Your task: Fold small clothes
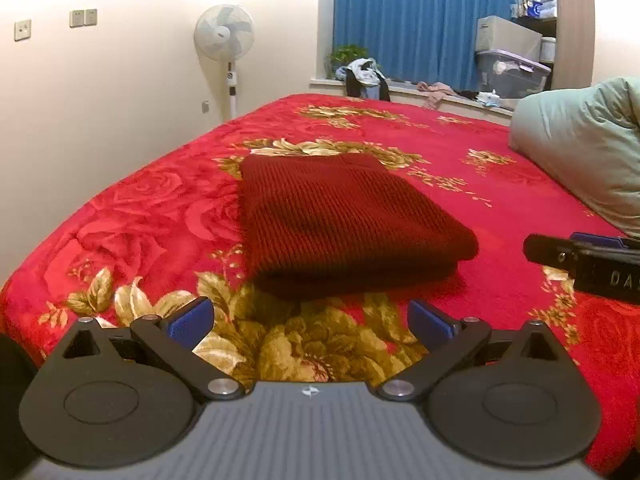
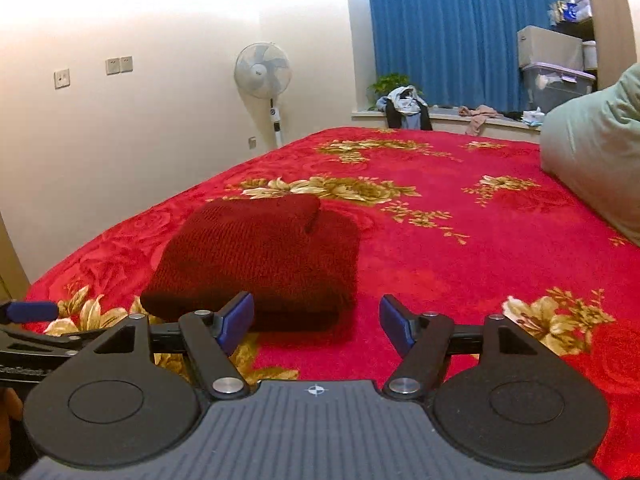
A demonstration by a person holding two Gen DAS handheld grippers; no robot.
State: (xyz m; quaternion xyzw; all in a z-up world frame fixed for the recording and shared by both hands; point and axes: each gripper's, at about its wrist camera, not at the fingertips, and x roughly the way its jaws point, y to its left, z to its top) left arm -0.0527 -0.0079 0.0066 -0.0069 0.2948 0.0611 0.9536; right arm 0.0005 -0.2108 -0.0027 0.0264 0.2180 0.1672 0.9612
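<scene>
From the left wrist view, one folded dark red knit garment lay on the bed, on its red blanket with gold flowers. The left tool stood released just short of the garment's near edge, its two blue pads wide apart with nothing between them. The right tool showed at the right edge. One fan stood by the wall, and one pale green pillow lay at the right.

From the right wrist view, the same single garment lay ahead and left. The right tool was released, both pads clear of the cloth. One blue curtain hung behind.
</scene>
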